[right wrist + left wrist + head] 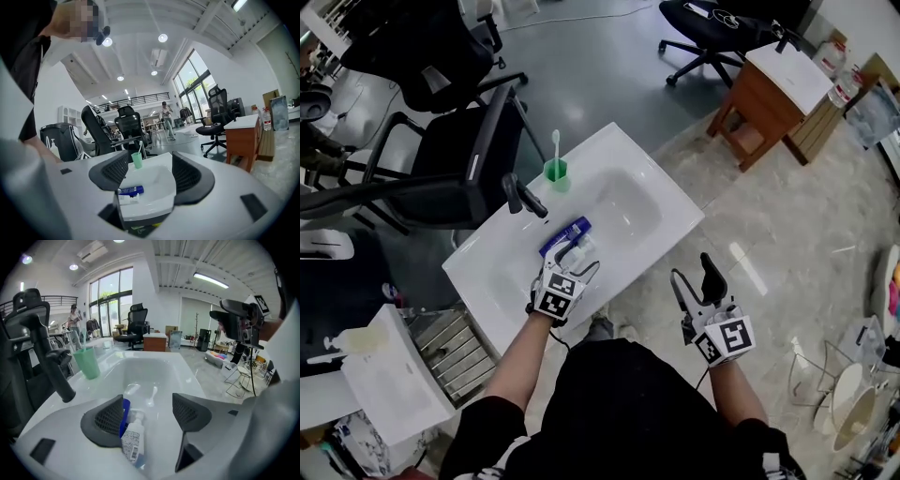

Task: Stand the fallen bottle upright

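Note:
A small clear pump bottle (583, 247) with a white label lies on its side on the white sink top (666, 202), next to a blue tube (565, 234). My left gripper (578, 255) points down over it, open. In the left gripper view the bottle (132, 439) lies between the jaws, close to the left pad (108, 418), and the blue tube (125, 411) shows just behind that pad. My right gripper (694, 277) hangs open over the floor, right of the sink's front edge, with nothing between its jaws. The right gripper view looks at the sink (154, 187) from afar.
A black faucet (523, 197) and a green cup (556, 171) holding a toothbrush stand at the sink's far left side. Black office chairs (441, 169) crowd the left. A wooden side table (773, 89) stands at the far right, a white cabinet (384, 375) at the near left.

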The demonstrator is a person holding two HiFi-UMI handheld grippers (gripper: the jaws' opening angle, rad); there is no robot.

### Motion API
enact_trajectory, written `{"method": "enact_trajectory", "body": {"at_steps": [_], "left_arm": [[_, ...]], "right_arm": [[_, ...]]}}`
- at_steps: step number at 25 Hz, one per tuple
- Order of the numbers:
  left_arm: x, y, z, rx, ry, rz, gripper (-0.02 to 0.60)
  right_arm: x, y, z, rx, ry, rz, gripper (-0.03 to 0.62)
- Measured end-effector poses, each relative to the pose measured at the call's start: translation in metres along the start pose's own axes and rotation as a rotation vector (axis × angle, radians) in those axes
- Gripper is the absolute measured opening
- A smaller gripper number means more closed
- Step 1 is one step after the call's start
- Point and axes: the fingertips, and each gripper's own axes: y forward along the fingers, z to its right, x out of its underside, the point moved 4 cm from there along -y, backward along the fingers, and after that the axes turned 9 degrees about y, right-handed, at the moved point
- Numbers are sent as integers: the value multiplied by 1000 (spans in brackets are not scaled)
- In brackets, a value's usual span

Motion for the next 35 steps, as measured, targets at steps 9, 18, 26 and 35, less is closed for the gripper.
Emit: {"method": "enact_trajectory", "body": {"at_steps": [9,18,26,35], "left_arm": [[30,57,-12,108,100,-206,288],[62,98,-11,209,122,-349,267],[74,122,-11,224,118,-418,237],[76,132,-10,322,147,-456,207]], "right_arm": [[12,4,10,95,38,-35,302],[19,-4,15,198,56,-57,302],[28,-5,12,257,62,-71,302],[33,-5,12,277,68,-77,302]]}}
